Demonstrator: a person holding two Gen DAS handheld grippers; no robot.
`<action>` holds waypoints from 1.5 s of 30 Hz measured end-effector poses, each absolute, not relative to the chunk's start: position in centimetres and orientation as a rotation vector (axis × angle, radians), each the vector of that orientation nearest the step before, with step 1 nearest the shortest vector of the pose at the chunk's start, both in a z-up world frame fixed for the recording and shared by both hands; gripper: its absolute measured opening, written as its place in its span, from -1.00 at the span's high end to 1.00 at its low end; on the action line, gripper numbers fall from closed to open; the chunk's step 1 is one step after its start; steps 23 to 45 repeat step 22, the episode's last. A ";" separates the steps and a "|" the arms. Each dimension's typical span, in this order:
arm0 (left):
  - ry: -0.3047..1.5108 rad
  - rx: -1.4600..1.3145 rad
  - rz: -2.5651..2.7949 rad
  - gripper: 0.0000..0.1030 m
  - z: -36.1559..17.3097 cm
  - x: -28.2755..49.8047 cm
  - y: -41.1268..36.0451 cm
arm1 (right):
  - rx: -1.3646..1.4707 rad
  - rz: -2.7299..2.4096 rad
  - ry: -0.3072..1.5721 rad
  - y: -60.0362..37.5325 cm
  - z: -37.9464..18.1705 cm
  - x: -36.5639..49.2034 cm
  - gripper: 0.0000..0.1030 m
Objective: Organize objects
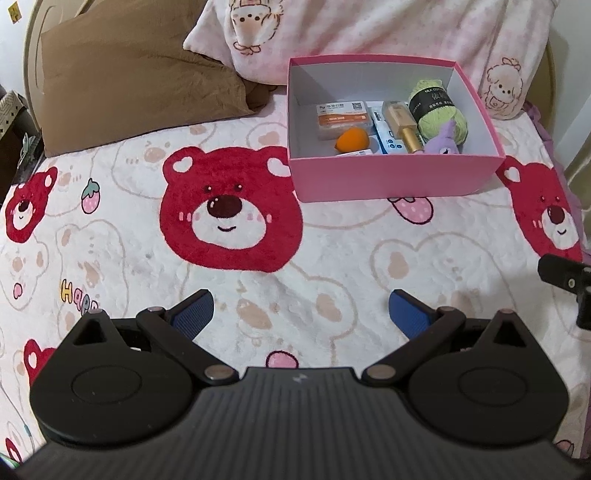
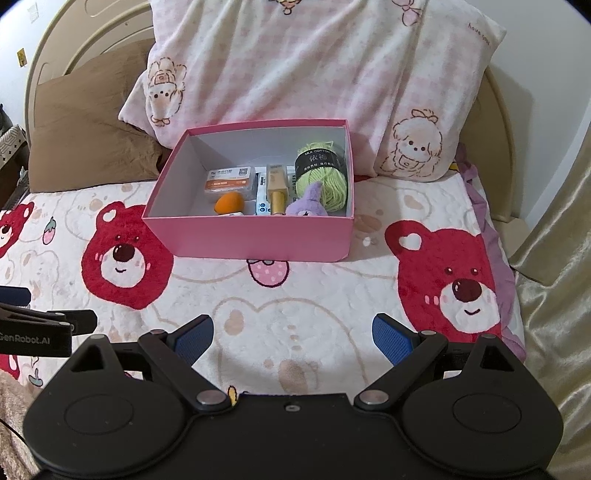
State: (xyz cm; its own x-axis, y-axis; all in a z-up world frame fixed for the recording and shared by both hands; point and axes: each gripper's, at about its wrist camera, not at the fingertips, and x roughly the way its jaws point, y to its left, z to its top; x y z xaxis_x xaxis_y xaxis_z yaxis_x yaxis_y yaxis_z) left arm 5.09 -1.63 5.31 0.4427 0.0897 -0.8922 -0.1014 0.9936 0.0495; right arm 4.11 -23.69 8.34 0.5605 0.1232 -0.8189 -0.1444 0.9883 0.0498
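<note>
A pink box (image 1: 391,177) (image 2: 251,236) sits open on the bed. Inside lie a green yarn ball (image 1: 439,110) (image 2: 325,177), a purple plush toy (image 1: 445,142) (image 2: 308,206), a gold bottle (image 1: 402,125) (image 2: 277,188), an orange sponge (image 1: 352,139) (image 2: 229,203), a clear case with an orange label (image 1: 341,116) (image 2: 231,179) and a white-blue packet (image 1: 386,133) (image 2: 263,201). My left gripper (image 1: 301,314) is open and empty over the blanket, well short of the box. My right gripper (image 2: 293,336) is open and empty, also short of the box.
The bear-print blanket (image 1: 229,221) (image 2: 332,302) covers the bed. A brown pillow (image 1: 129,81) (image 2: 88,144) and a pink-white pillow (image 1: 369,29) (image 2: 314,81) lie behind the box. The left gripper shows at the right wrist view's left edge (image 2: 44,325). A gold curtain (image 2: 557,295) hangs at right.
</note>
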 end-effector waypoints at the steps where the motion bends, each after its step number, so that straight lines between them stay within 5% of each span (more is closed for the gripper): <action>1: 1.106 -0.010 0.115 -1.00 5.3 5.1 -1.7 | -0.025 0.157 0.963 -23.7 8.3 4.1 -0.85; 45: 1.109 -0.003 0.142 -1.00 4.8 5.2 -1.5 | -0.036 0.146 0.969 -24.3 7.9 4.6 -0.85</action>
